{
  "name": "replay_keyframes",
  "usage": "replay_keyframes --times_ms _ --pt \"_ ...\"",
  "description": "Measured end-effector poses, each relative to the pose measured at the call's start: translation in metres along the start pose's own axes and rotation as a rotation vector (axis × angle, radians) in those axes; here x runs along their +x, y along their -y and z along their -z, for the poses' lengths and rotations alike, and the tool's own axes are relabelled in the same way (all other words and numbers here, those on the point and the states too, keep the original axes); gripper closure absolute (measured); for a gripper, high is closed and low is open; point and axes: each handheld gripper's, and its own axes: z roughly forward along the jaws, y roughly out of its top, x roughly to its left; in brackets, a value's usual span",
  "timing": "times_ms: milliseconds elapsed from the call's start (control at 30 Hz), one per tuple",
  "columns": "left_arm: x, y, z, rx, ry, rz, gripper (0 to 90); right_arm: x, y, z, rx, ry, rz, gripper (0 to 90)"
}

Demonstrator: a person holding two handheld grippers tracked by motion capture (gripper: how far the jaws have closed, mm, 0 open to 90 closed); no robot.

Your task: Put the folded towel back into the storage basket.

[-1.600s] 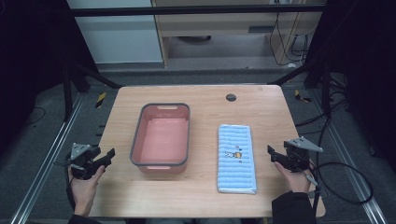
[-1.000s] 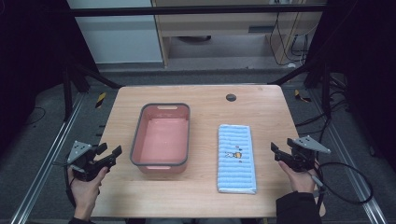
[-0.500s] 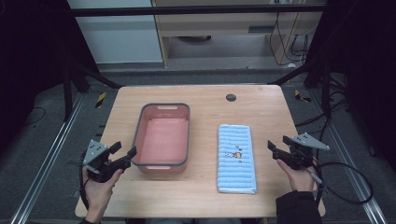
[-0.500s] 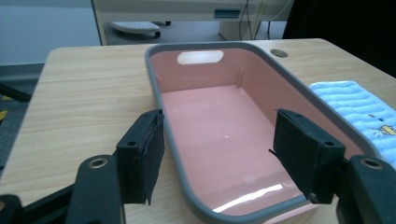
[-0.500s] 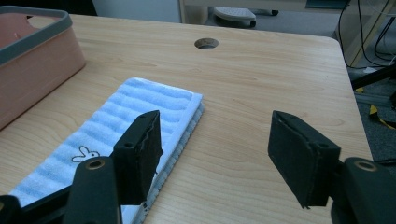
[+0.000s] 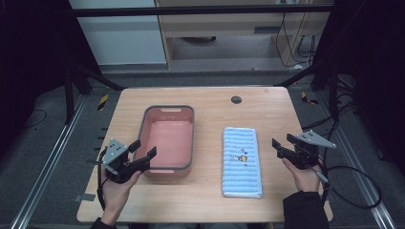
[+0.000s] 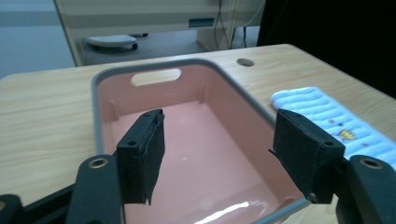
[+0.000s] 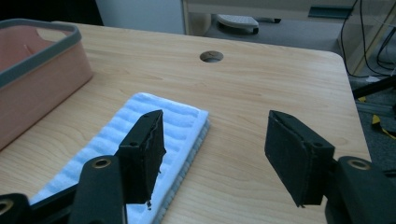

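**Both grippers hovering open at the table's near edge**

Dark floor and metal rails are framing a light wooden table, and I am looking down on it from above. Toward its left half a pink tub with a grey rim is sitting empty, and well apart to its right a folded blue towel with a small printed figure is lying flat. Near the far edge a round hole is showing in the tabletop.

I am seeing the left gripper hanging at the tub's near left corner, its jaws standing wide apart with nothing between them; along its own view those jaws are straddling the tub's near rim, and I cannot tell whether they are touching it.

I am seeing the right gripper hovering just right of the towel, over bare wood. Its jaws have just been closing a little, yet they are standing clearly apart and gripping nothing. In its own view the left jaw is lining up over the towel's edge while the right one is sitting over the table
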Motion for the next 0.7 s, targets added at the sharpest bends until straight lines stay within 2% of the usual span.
replay_keyframes --times_ms 167,300,567,700 --pt "-0.016 -0.007 -0.009 -0.01 0.029 -0.023 35.3 0.007 -0.008 -0.002 -0.004 -0.024 0.004 37.1" --pt "-0.023 -0.009 -0.012 -0.016 0.037 -0.027 36.7 0.009 -0.011 -0.002 -0.01 -0.034 0.004 37.1" --pt "-0.039 -0.007 -0.028 0.0 0.048 -0.037 39.7 0.011 -0.017 -0.007 -0.012 -0.043 -0.001 40.0" --pt "-0.048 -0.006 -0.036 0.008 0.066 -0.043 40.9 0.012 -0.018 -0.009 -0.007 -0.047 0.002 40.8"
